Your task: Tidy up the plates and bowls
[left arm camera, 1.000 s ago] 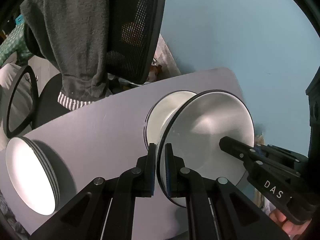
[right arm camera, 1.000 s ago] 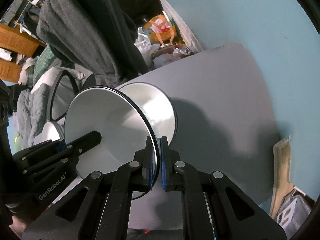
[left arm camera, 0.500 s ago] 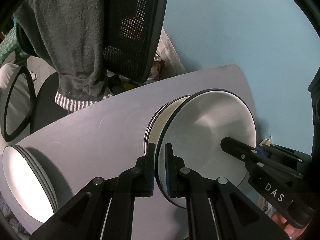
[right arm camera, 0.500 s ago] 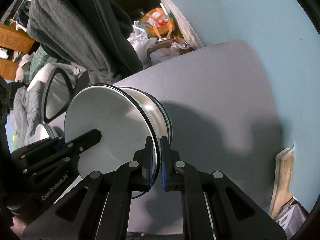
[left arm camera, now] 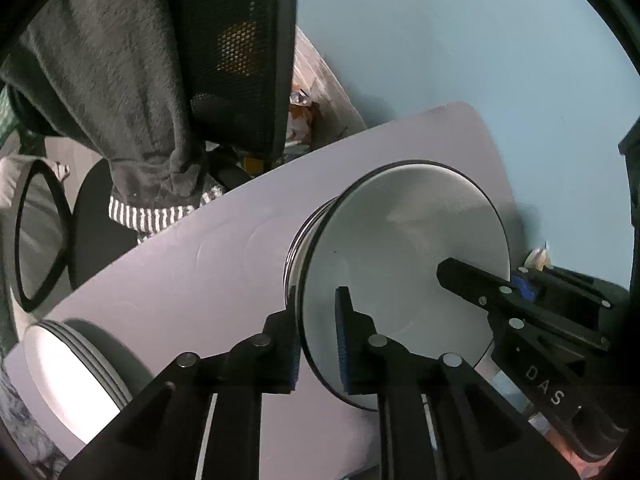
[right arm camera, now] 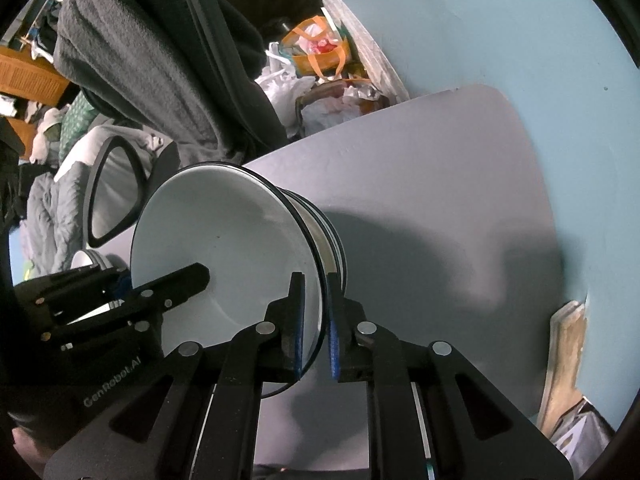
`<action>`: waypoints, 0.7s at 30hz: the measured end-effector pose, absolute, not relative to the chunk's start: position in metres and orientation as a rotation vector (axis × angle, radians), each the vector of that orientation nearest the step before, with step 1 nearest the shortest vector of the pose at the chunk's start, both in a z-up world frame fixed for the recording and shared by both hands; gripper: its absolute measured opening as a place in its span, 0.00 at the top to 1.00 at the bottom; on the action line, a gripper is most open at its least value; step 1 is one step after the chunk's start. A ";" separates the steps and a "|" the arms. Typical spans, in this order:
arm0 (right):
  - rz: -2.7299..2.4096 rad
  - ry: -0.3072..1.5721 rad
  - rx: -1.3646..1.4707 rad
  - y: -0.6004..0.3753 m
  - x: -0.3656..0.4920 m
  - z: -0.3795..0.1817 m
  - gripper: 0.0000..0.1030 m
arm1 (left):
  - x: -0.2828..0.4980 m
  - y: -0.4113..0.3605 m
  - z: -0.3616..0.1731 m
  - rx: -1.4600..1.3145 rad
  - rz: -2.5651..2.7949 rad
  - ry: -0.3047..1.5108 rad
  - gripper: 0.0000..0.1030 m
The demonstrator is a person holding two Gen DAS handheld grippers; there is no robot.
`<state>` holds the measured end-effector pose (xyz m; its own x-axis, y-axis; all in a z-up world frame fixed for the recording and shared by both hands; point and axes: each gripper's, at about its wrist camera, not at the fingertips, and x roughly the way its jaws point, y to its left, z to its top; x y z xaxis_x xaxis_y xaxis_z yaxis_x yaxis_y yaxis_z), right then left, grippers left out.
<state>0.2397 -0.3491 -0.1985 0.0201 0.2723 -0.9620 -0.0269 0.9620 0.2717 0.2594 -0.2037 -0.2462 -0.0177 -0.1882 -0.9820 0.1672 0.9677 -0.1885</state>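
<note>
A white bowl with a black rim sits nested on a stack of like bowls on the grey table. My left gripper straddles its near rim, and its jaws are opening, with a gap between rim and inner pad. On the opposite rim, my right gripper is opening too, the rim loose between its pads. Each gripper shows in the other's view, the right gripper and the left gripper. A stack of white plates lies at the table's left end.
An office chair draped with a grey garment stands behind the table. A black oval hoop is left of it. Bags and clutter fill the floor by the blue wall. A wooden board leans at the right.
The bowl held by both grippers has come down onto the bowl stack. Both pairs of jaws, shut on its rim before, have parted slightly.
</note>
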 end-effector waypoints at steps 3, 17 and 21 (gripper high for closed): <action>0.232 1.535 0.193 -0.350 0.240 -0.199 0.88 | 0.259 -0.208 -0.244 0.031 -0.289 1.579 0.84; 0.230 1.496 0.139 -0.346 0.240 -0.192 0.75 | 0.259 -0.216 -0.238 0.131 -0.303 1.568 0.69; 0.200 1.462 0.116 -0.351 0.239 -0.184 0.51 | 0.256 -0.212 -0.232 0.129 -0.283 1.540 0.68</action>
<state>0.2393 -0.3506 -0.1838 0.0964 0.2049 -0.9740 -0.0636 0.9778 0.1994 0.2559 -0.2116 -0.2315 0.0065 -0.1000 -0.9950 0.2607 0.9607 -0.0948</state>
